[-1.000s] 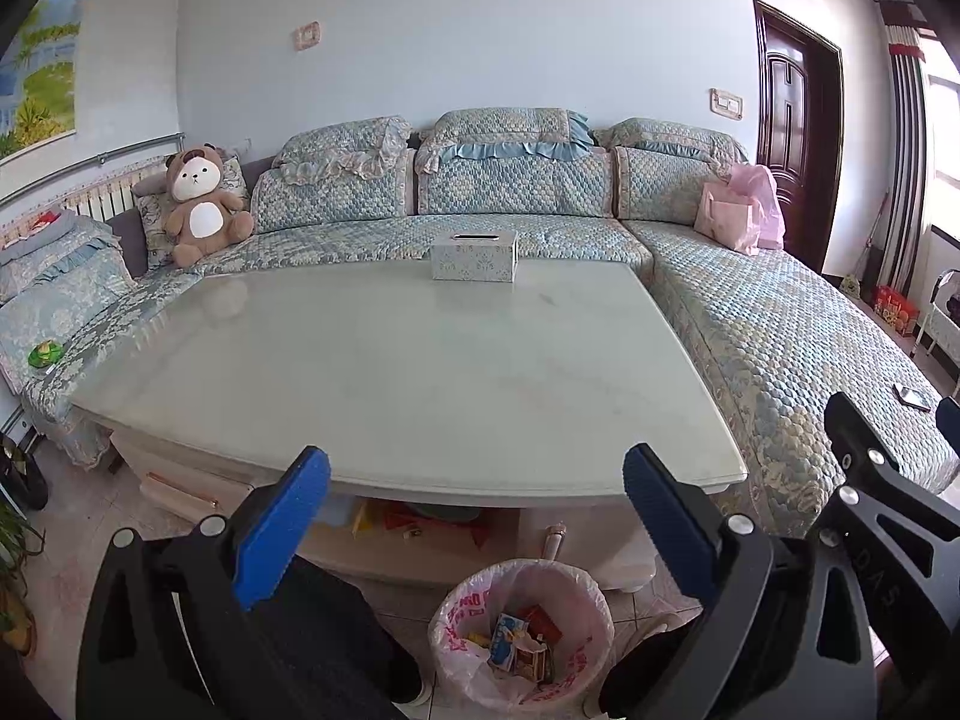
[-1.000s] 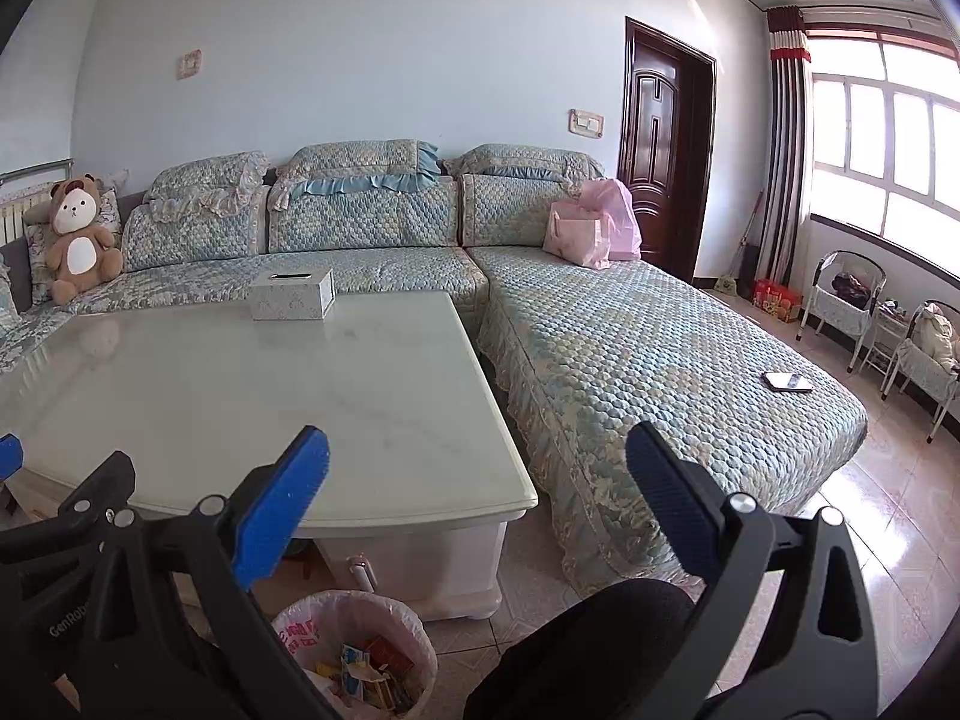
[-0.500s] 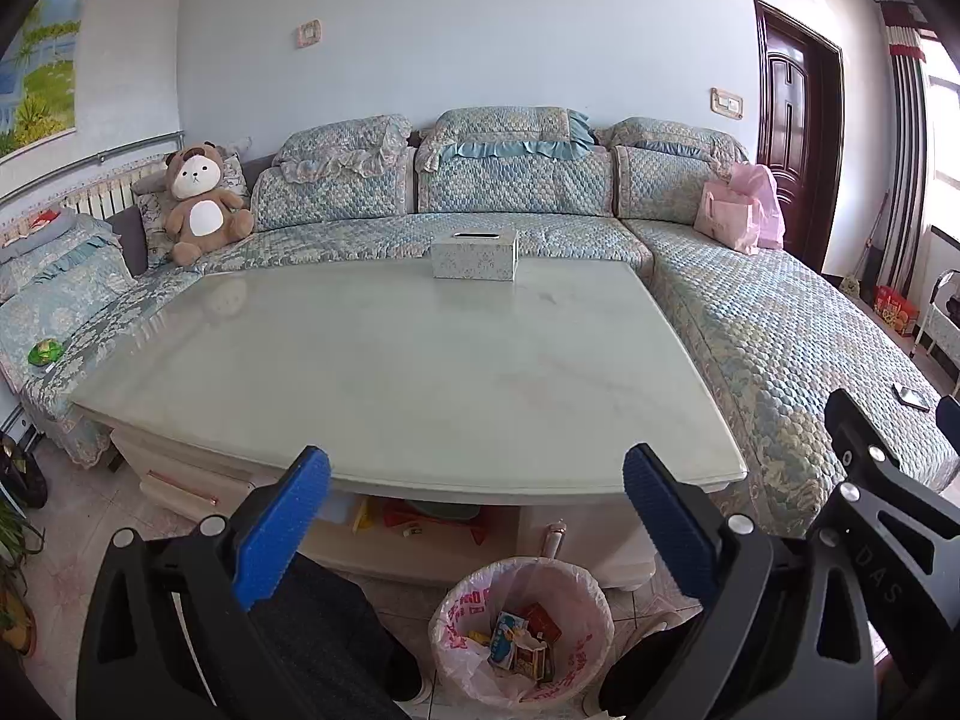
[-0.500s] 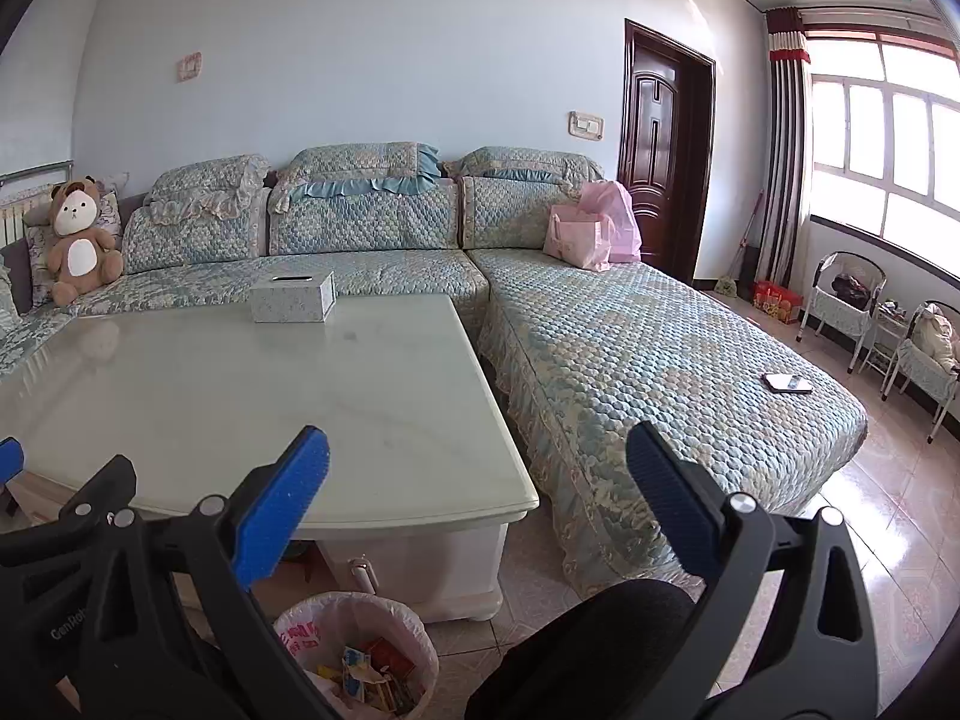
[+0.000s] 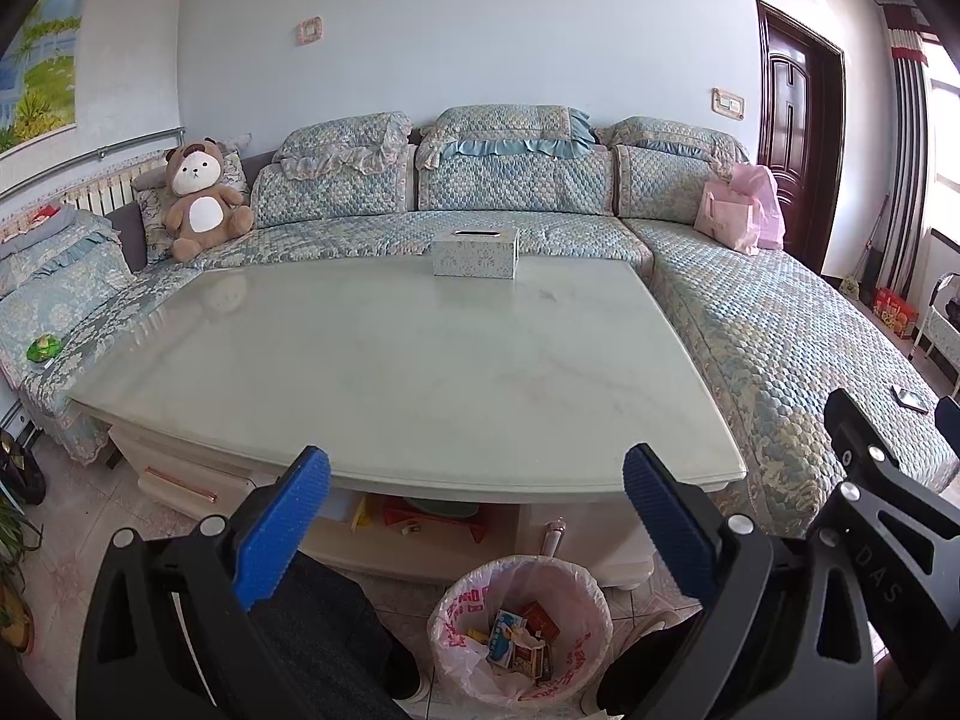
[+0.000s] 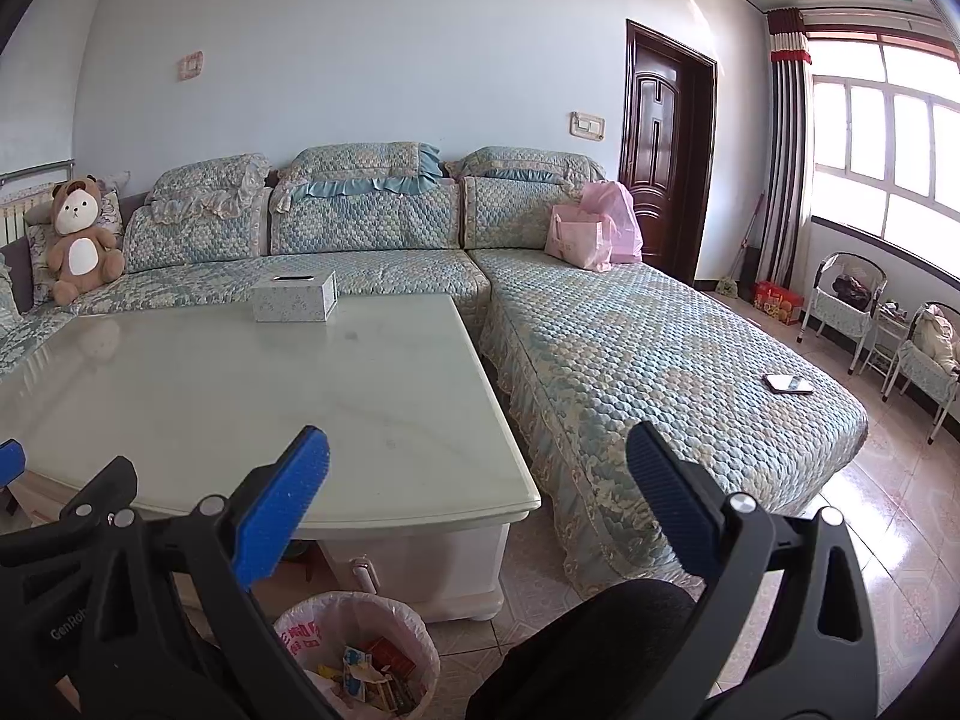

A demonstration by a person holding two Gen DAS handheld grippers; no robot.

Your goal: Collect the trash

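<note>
- Trash bin (image 5: 521, 630) stood upright on floor tiles just in front of coffee table (image 5: 420, 372), mouth facing up, round, no clear long axis.
- Lined with pink plastic bag (image 6: 312, 624); packets and wrappers (image 5: 519, 639) piled loose inside, pointing every which way.
- Left tongs (image 5: 474, 510) spread wide, blue pads (image 5: 282, 525) well apart, nothing pinched, nothing touched; hung above bin and table's near edge.
- Right tongs (image 6: 477, 501) also spread wide, pads (image 6: 279, 507) apart, empty; held just beside left tongs, over table corner.
- Tissue box (image 5: 475, 252) sat at far side of tabletop, long axis across.
- Teddy bear (image 5: 201, 201) sat upright on sofa (image 5: 780, 324); pink bags (image 5: 741, 219) at sofa corner; phone (image 6: 788, 383) lay flat on sofa.
</note>
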